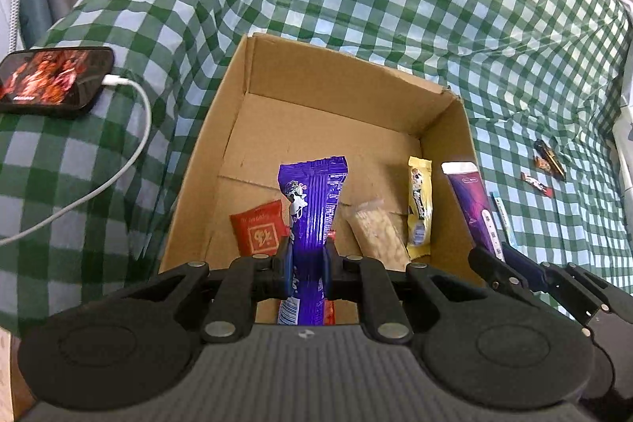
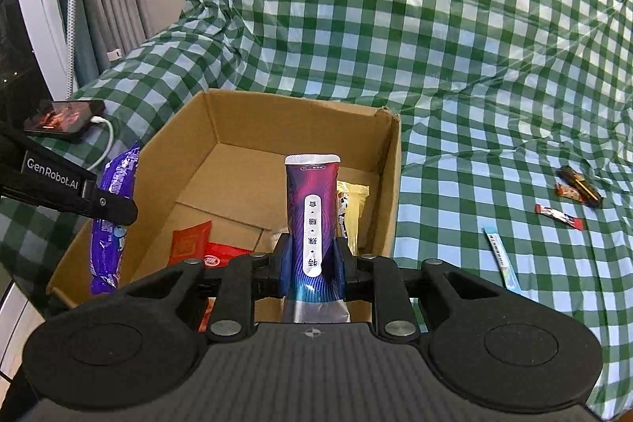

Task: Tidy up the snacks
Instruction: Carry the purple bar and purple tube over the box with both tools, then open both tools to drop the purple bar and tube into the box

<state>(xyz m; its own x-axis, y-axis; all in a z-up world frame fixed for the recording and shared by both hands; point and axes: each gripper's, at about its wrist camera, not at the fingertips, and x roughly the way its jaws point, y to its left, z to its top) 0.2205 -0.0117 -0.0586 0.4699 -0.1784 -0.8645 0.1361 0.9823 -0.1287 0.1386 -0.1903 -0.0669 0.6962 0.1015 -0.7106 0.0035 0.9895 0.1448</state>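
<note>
An open cardboard box (image 1: 447,129) (image 2: 389,184) sits on the green checked cloth. My left gripper (image 1: 306,260) is shut on a long purple snack packet (image 1: 312,208) and holds it over the box; the packet also shows in the right wrist view (image 2: 110,224). My right gripper (image 2: 312,263) is shut on a purple-pink pouch (image 2: 312,212) above the box's right side; the pouch also shows in the left wrist view (image 1: 470,204). In the box lie a red packet (image 1: 259,230), a clear-wrapped bar (image 1: 376,228) and a yellow packet (image 1: 419,208).
A phone (image 1: 51,82) on a white charging cable (image 1: 130,161) lies left of the box. On the cloth to the right lie a light blue stick (image 2: 502,260), a red-white sachet (image 2: 560,216) and a dark wrapper (image 2: 579,184).
</note>
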